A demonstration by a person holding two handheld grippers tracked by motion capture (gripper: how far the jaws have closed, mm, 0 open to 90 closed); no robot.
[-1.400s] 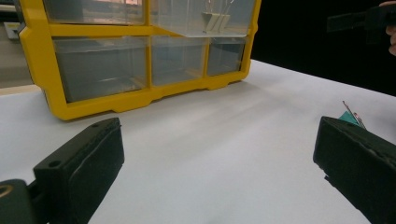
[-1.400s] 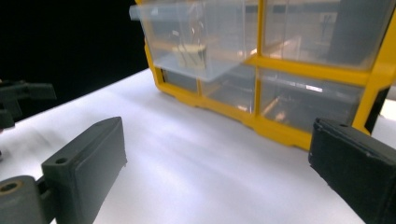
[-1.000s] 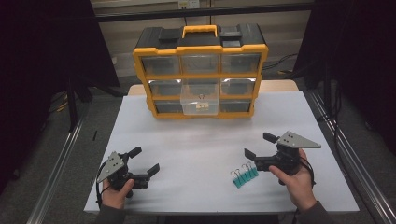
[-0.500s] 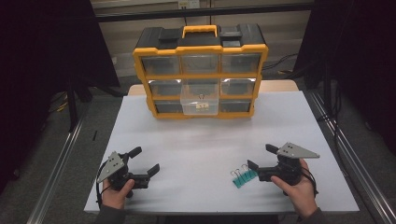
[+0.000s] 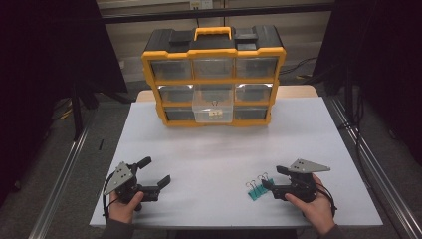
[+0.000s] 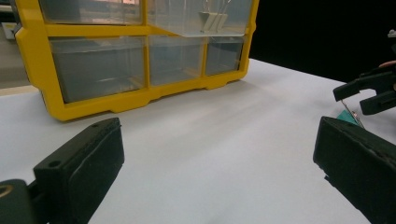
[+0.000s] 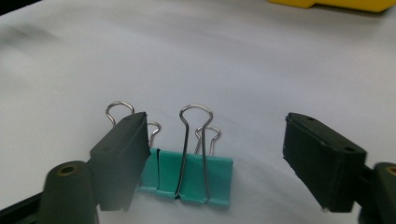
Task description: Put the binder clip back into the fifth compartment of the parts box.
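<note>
A small bunch of teal binder clips (image 5: 256, 191) (image 7: 187, 179) lies on the white table (image 5: 214, 154) at the front right, wire handles up. My right gripper (image 5: 272, 178) (image 7: 215, 140) sits low at the clips, with them between its jaws. The jaws have just been closing; its left pad is at the bunch's edge, while its right pad stands well off, so it is open. At the front left, my left gripper (image 5: 155, 171) (image 6: 210, 149) rests wide open with nothing between its pads. The left gripper view also catches the right gripper (image 6: 369, 91) far off.
A yellow and black drawer organizer (image 5: 214, 74) (image 6: 93, 102) stands at the back of the table. Its middle clear drawer (image 5: 213, 110) (image 6: 205, 18) is pulled out and holds a few clips. Metal rails run along both table sides.
My right gripper has come down and forward onto the teal clips, and its jaws stand narrower around them. The left gripper has stayed put.
</note>
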